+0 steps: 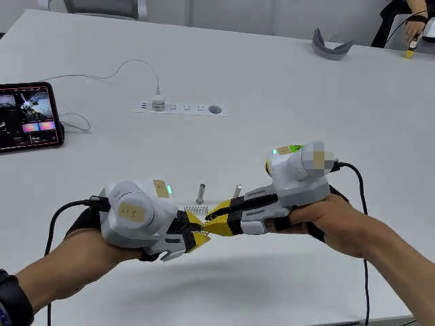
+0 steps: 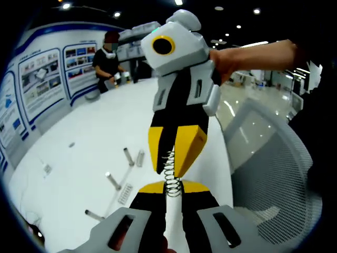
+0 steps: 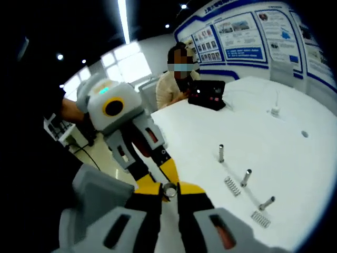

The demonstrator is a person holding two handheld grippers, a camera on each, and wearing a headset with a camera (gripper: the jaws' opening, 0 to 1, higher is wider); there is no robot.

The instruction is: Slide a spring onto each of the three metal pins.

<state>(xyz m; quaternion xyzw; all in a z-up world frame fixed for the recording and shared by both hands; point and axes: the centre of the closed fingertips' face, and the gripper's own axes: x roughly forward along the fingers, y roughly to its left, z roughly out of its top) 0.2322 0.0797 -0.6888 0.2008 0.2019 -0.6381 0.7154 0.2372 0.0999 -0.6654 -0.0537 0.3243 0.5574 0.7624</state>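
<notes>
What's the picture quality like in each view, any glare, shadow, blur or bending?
Head view: even light, sharp, soft shadow on the table. Left gripper view: fisheye curves straight edges; the spring is crisp. Right gripper view: dimmer, ceiling strip light flares, pins slightly soft.

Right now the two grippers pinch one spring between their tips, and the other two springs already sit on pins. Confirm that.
Wrong on one count. The two loose springs lie on the table beside the pins, not on them; the right gripper view shows all three bare. The left gripper and right gripper do pinch the held spring between their tips.
</notes>
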